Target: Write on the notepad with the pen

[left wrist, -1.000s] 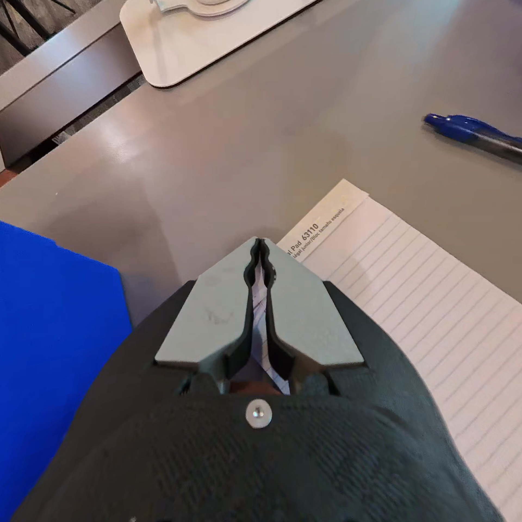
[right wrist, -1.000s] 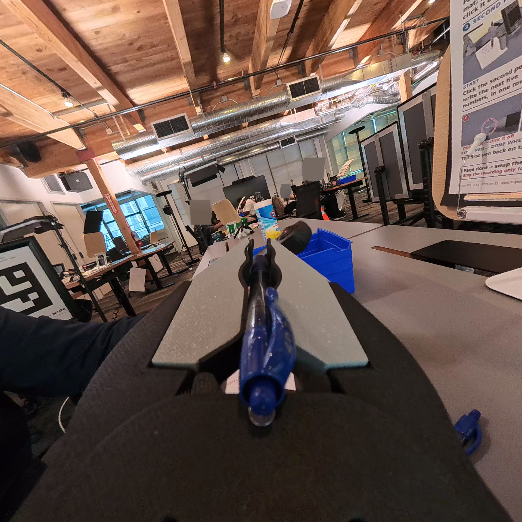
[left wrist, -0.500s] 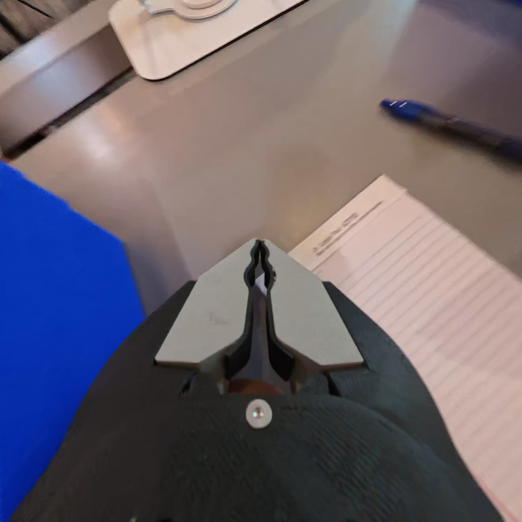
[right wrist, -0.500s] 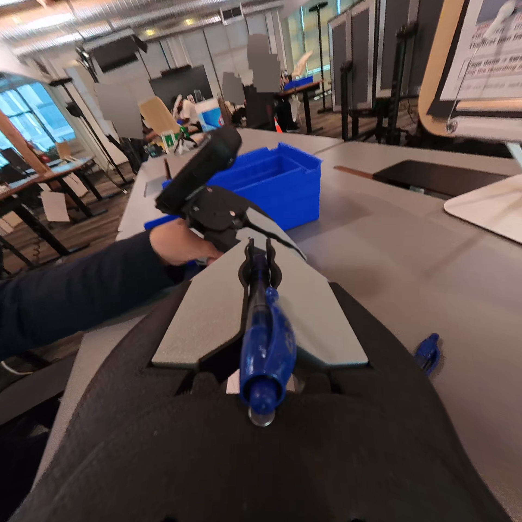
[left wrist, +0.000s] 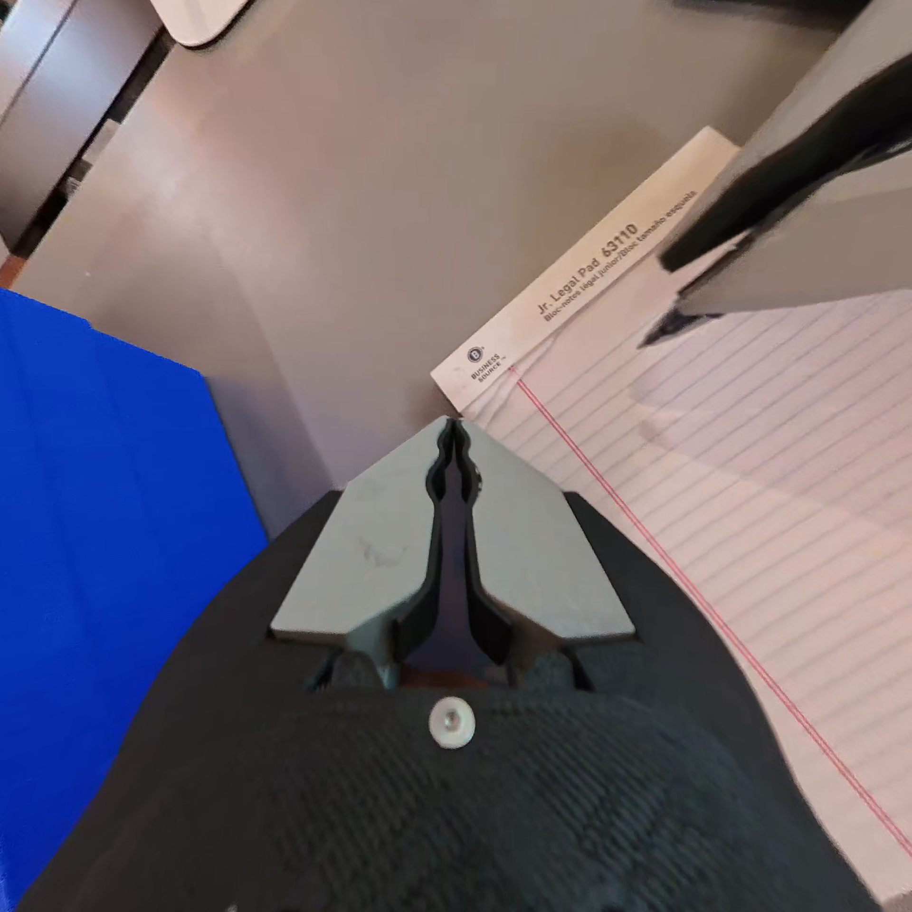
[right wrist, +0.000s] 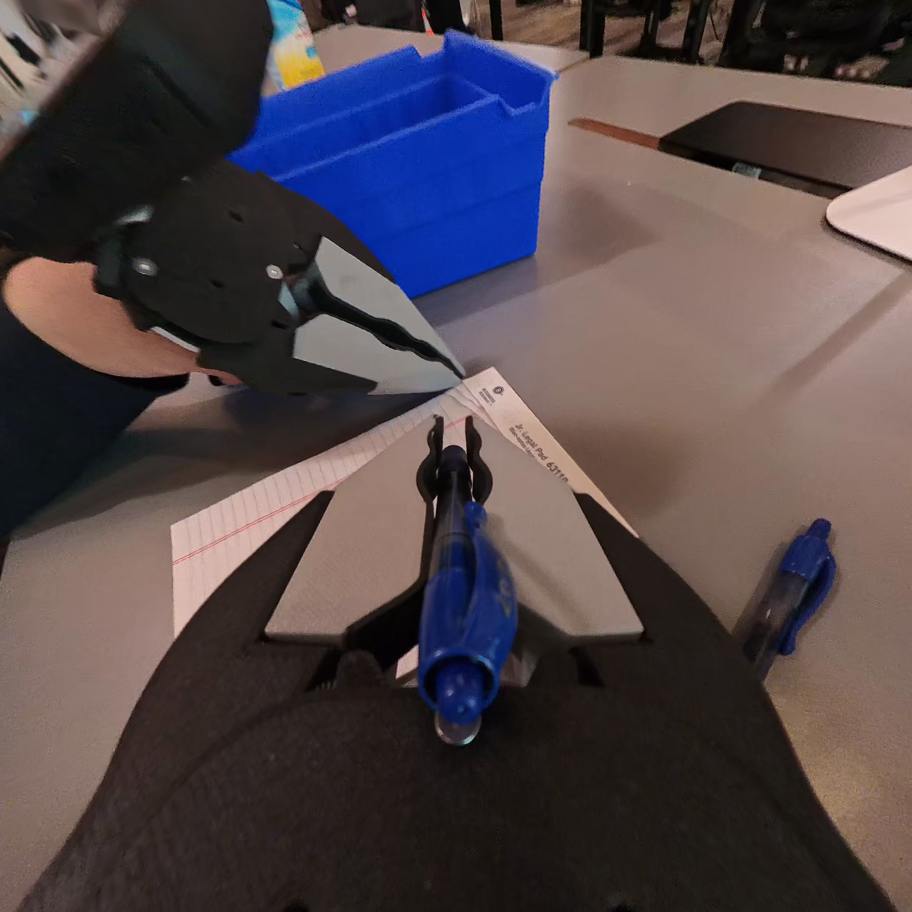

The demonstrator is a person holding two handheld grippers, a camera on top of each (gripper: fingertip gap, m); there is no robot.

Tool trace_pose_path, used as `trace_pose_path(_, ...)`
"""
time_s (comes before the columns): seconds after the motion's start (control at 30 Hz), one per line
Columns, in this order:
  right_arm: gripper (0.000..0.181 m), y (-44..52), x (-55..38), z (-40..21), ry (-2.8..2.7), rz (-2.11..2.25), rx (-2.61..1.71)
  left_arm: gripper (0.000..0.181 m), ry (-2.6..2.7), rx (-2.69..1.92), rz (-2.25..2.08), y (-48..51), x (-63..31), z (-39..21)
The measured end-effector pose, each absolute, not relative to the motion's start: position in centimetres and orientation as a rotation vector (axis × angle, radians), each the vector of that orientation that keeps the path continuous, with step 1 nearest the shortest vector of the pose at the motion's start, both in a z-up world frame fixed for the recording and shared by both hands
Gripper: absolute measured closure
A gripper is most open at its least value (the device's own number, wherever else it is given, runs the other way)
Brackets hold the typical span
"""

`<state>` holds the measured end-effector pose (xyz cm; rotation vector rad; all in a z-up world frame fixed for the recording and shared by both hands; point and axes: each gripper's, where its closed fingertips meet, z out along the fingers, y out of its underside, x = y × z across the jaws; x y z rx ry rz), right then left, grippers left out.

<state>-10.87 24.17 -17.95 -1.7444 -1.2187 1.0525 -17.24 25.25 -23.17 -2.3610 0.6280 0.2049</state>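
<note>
The right gripper (right wrist: 451,434) is clamping a blue pen (right wrist: 466,587) lengthwise between its fingers, clicker end toward its own camera and tip pointing down at the notepad (right wrist: 276,498), presumably so the point can be pressed to the paper like a handheld pen. In the left wrist view the dark tip (left wrist: 666,330) is hanging just above the top lines of the notepad, close under its header strip; whether it is touching the paper I cannot tell.

The left gripper (left wrist: 453,437) is sitting with its fingers pinched together and nothing visible between them, tips pressing at the top corner of the notepad, most likely to pin it against sliding once strokes begin. The lined page is looking blank where it shows, so I judge writing is not yet begun.

Beyond the notepad a blue bin (right wrist: 419,163) is standing; a second blue pen (right wrist: 794,587) is lying beside the notepad on the grey table (right wrist: 691,345).
</note>
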Motion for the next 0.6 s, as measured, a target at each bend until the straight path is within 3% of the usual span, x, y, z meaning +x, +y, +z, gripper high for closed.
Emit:
trace_pose_path(0.27,0.176,25.4,-10.3,-17.0,-1.109,1.085,-1.735,0.181,0.632,-2.39,0.181,24.7,-17.5,-23.1)
trace_pose_path(0.43,0.175,24.7,-11.2,-16.1,-0.95,1.443,-1.786,0.181,0.624,-2.383,0.1,24.6,-16.6,-23.2)
trace_pose_path(0.6,0.176,25.2,-10.8,-15.4,-0.893,1.525,-1.754,0.181,0.652,-2.383,0.085,24.1,-16.2,-23.2)
